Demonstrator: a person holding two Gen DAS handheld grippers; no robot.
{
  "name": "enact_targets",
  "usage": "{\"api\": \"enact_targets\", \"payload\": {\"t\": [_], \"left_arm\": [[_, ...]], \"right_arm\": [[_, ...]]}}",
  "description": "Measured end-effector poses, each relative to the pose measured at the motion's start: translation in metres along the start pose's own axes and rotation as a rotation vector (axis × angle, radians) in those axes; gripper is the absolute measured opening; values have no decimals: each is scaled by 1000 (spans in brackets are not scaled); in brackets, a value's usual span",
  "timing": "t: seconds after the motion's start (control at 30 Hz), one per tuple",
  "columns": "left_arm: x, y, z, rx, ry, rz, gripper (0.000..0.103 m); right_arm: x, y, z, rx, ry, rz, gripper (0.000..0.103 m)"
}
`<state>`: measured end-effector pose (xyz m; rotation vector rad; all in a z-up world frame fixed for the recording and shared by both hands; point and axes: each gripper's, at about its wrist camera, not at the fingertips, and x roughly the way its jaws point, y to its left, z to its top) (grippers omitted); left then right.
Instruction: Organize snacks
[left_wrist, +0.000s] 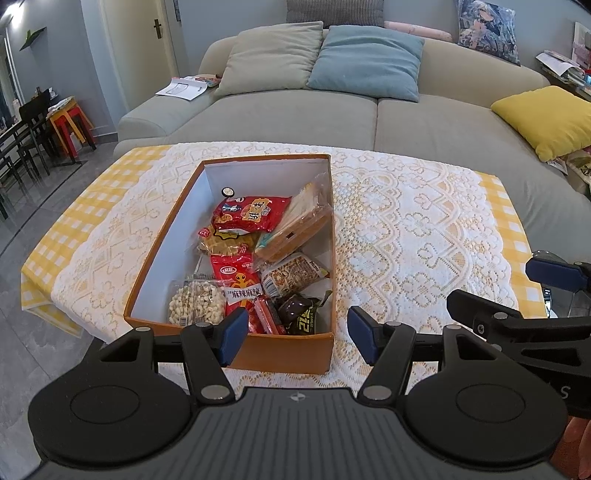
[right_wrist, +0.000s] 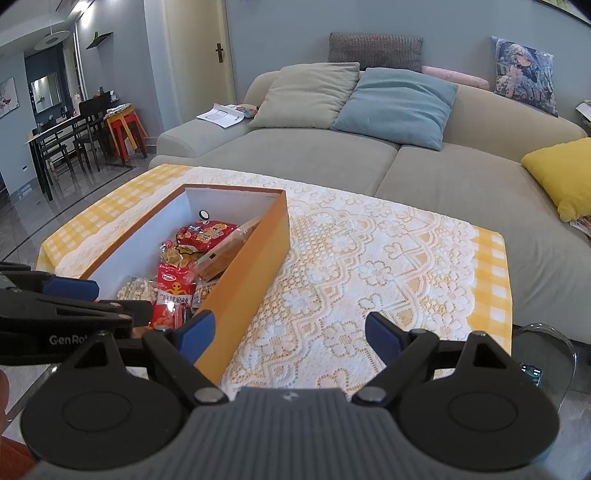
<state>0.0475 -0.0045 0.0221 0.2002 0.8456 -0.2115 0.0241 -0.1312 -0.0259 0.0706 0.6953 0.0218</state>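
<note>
An orange box (left_wrist: 280, 352) with white inner walls stands on the lace-covered table (left_wrist: 424, 229). It holds several snack packs: a red bag (left_wrist: 251, 214), a nut pack (left_wrist: 197, 301), a red spicy pack (left_wrist: 238, 277), a clear bread pack (left_wrist: 299, 225) and a dark pack (left_wrist: 301, 314). My left gripper (left_wrist: 295, 336) is open and empty, just above the box's near wall. My right gripper (right_wrist: 290, 332) is open and empty over the lace, right of the box (right_wrist: 243, 280). It also shows in the left wrist view (left_wrist: 517, 321).
A grey sofa (left_wrist: 332, 114) with beige, blue and yellow cushions (left_wrist: 546, 118) runs behind the table. A dining table with chairs and red and yellow stools (right_wrist: 125, 129) stands at far left. A clear chair (right_wrist: 546, 354) is by the table's right corner.
</note>
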Motion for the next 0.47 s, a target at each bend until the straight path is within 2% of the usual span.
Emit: {"api": "enact_targets", "payload": {"t": [0.47], "left_arm": [[-3, 0, 1, 6, -27, 5, 73]], "right_arm": [[3, -1, -3, -7, 13, 6, 86]]}}
